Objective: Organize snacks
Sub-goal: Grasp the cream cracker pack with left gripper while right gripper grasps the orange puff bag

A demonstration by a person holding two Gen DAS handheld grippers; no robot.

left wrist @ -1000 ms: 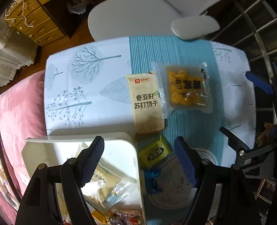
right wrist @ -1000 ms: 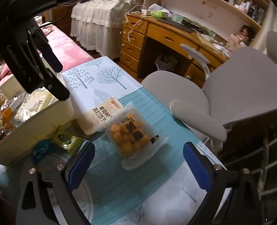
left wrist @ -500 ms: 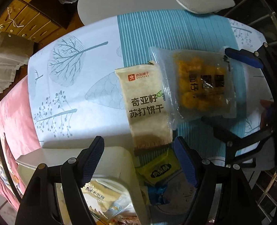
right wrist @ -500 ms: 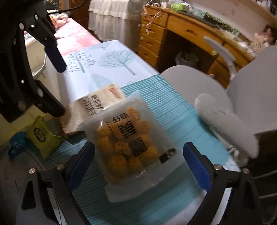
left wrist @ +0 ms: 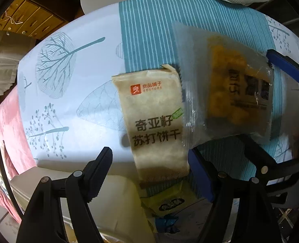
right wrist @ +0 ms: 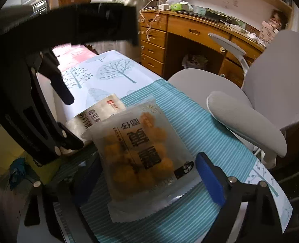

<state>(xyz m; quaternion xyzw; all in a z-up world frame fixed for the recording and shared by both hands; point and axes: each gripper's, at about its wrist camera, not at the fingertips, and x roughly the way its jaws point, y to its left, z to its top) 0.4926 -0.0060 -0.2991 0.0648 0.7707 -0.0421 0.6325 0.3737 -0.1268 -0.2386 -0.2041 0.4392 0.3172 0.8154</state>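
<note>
A beige cracker packet (left wrist: 153,125) lies on the tablecloth, its near end between the fingers of my left gripper (left wrist: 149,170), which is open and clear of its sides. Beside it, overlapping its edge, lies a clear bag of yellow puffs (left wrist: 230,93) (right wrist: 143,158). My right gripper (right wrist: 147,180) straddles that bag low over the table. Its jaws are closing, and the blue pad (right wrist: 208,178) stands just off the bag's edge. A small green-yellow packet (left wrist: 169,200) and a blue wrapper (left wrist: 165,222) lie under the left gripper.
A white container (left wrist: 117,202) stands at the near left of the table. A grey office chair (right wrist: 246,121) is pushed up to the far edge, with a wooden desk (right wrist: 190,32) behind it. Pink bedding (left wrist: 9,121) lies along the left side.
Both grippers have come down towards the table. The left one now has the cracker packet's end between its fingers, and the right one straddles the bag of puffs.
</note>
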